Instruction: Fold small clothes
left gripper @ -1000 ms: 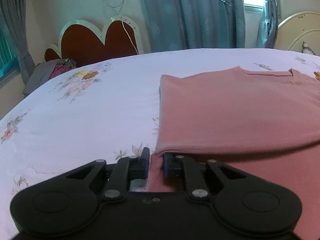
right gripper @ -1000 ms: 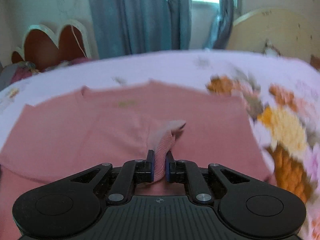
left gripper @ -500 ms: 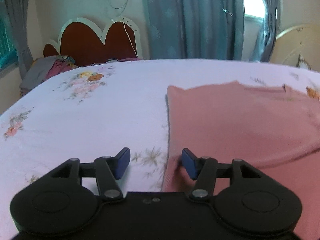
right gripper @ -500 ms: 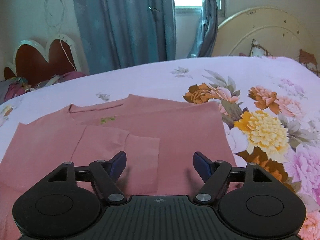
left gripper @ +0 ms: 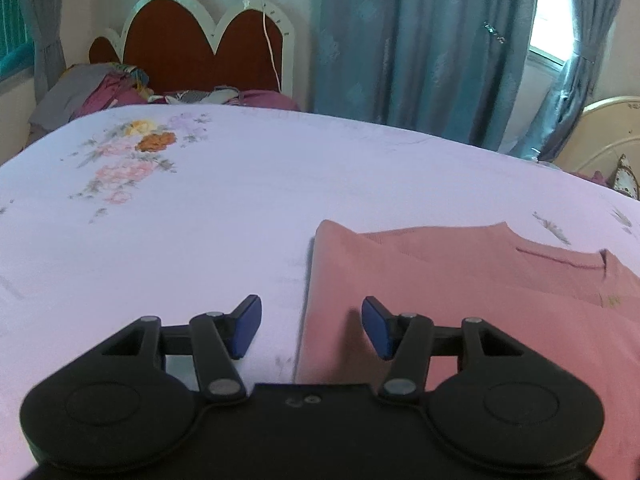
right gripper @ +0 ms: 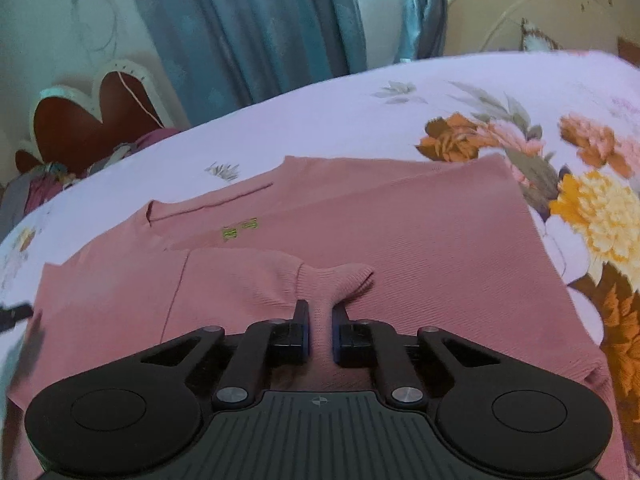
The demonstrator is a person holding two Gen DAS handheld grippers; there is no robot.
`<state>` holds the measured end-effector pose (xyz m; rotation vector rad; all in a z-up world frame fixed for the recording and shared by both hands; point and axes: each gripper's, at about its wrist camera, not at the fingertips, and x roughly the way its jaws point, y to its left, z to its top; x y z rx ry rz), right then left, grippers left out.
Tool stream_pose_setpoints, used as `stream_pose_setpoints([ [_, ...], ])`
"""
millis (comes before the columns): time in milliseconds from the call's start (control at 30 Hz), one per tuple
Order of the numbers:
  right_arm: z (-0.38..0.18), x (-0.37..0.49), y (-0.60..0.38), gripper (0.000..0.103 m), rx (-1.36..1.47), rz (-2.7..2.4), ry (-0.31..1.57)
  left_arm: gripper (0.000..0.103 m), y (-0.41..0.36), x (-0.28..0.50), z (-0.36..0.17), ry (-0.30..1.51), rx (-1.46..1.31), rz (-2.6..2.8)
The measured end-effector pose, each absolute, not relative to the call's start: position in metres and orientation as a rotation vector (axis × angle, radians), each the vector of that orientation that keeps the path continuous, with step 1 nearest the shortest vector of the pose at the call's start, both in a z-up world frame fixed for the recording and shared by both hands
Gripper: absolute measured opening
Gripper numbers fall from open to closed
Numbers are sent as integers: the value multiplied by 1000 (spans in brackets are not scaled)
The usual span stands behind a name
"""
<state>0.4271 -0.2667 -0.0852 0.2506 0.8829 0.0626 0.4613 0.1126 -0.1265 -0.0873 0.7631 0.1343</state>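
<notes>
Right wrist view: the right gripper (right gripper: 320, 330) pinches a cuff (right gripper: 340, 280) of the pink top (right gripper: 440, 248), which lies flat on the bed (right gripper: 328, 120), sleeve folded across its body. Left wrist view: the left gripper (left gripper: 311, 326) stands half open and empty, straddling the top's side edge (left gripper: 310, 280) without touching it. The sleeve fold looks underway; next, the cuff likely needs laying flat and releasing.

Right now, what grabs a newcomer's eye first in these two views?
The pink shirt spread flat on the floral bedsheet, filling the right wrist view. There the right gripper is shut on a bunched pink sleeve cuff. In the left view, the left gripper hangs open, straddling the shirt's left edge and gripping nothing.
</notes>
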Motion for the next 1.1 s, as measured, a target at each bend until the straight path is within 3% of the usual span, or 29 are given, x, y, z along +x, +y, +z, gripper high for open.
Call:
stream_pose_setpoints([
  [133,-68,413,-264,9,143,6,751,45,108,477,-138,774,-52,142],
  [267,-92,417,-266,9,107,-23,829,50,111,479,-145,787,-76,163],
  [433,-84,418,-264,12,98,-39,799,55,110,481,-146,782,-40,167],
  [533,-67,415,-268,20,113,-58,724,55,113,484,-144,782,-65,178],
  [600,-61,420,-266,40,118,-27,719,55,111,489,-144,781,-56,181],
  [667,-60,424,-260,48,106,-8,717,55,108,492,-145,784,-49,189],
  [967,-105,444,-243,48,-34,17,858,64,102,492,-148,778,-1,210],
  [1100,-95,444,-242,48,-41,9,854,63,102,488,-143,778,21,222],
])
